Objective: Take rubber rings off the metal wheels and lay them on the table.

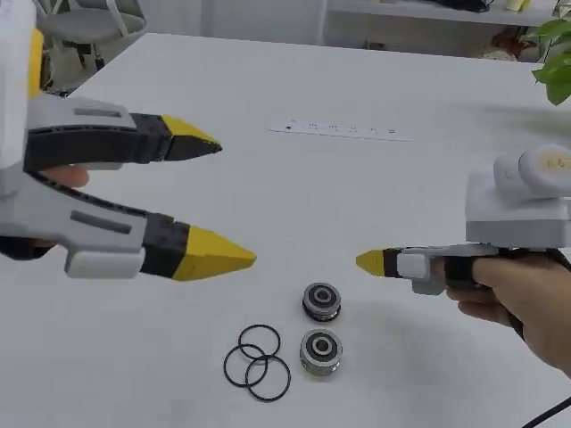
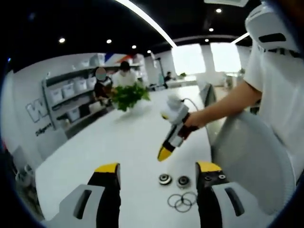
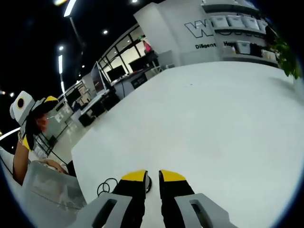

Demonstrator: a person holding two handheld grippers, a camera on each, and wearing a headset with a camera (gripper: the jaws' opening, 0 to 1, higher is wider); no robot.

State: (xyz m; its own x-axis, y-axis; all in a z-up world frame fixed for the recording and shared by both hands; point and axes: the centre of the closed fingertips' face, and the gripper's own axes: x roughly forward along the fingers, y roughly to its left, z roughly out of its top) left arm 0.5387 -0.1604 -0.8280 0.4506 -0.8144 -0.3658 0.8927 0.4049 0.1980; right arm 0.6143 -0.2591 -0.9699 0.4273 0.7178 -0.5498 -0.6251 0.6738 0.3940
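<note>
Two metal wheels [image 1: 322, 300] [image 1: 321, 349] stand side by side on the white table near its front. Three loose black rubber rings [image 1: 257, 361] lie overlapping just left of them. My left gripper [image 1: 236, 203] hovers open above and left of the rings, with nothing between its jaws. In the left gripper view the wheels [image 2: 174, 180] and rings [image 2: 182, 201] sit between its yellow tips. My right gripper [image 1: 359, 261] is shut and empty, its tip a little above and right of the far wheel. In the right gripper view the rings [image 3: 107, 186] show left of the jaws.
The white table [image 1: 339, 187] stretches far back, with a strip of small printed marks [image 1: 339, 131] across its middle. A potted green plant [image 1: 555, 62] stands at the far right edge. A chair [image 1: 85, 27] is beyond the far left corner.
</note>
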